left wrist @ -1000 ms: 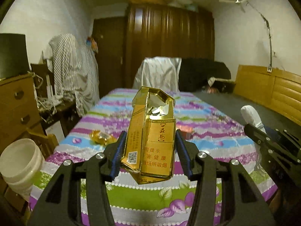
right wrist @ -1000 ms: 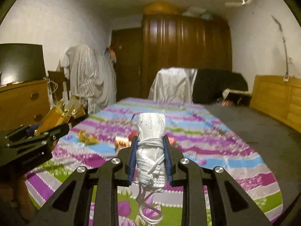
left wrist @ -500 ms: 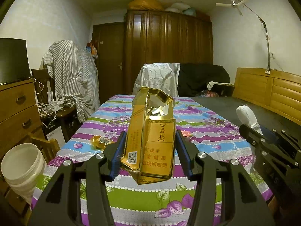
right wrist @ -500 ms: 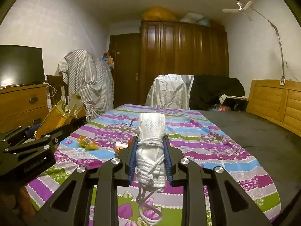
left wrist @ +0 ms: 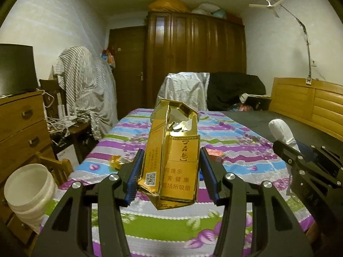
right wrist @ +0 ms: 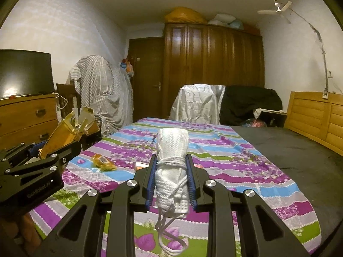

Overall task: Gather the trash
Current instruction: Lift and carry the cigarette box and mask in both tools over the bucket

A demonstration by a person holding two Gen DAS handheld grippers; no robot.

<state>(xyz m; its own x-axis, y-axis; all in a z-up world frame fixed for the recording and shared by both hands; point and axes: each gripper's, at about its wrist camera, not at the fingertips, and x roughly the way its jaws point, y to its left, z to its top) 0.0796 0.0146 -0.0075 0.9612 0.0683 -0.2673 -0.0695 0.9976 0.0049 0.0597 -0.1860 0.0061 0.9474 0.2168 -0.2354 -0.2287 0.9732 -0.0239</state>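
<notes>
My left gripper (left wrist: 170,172) is shut on a torn gold cigarette pack (left wrist: 173,158) and holds it upright above the near end of the flowered bedspread (left wrist: 171,224). The pack also shows in the right wrist view (right wrist: 66,132). My right gripper (right wrist: 170,180) is shut on a rolled white mask (right wrist: 172,171) with its strings hanging down; the mask tip shows in the left wrist view (left wrist: 280,131). A crumpled gold wrapper (right wrist: 103,161) and a small red pack (left wrist: 215,154) lie on the bedspread ahead. A white bucket (left wrist: 30,192) stands low at the left.
A wooden dresser (left wrist: 19,126) with a dark screen stands at the left. A cloth-draped chair (left wrist: 85,90) and cables stand beside it. A wardrobe (left wrist: 193,64) and covered seat stand beyond the bed. The wooden headboard (left wrist: 310,107) runs along the right.
Both grippers have risen and tilted up a little while keeping their loads; the view shows more ceiling and the bedspread sits lower.
</notes>
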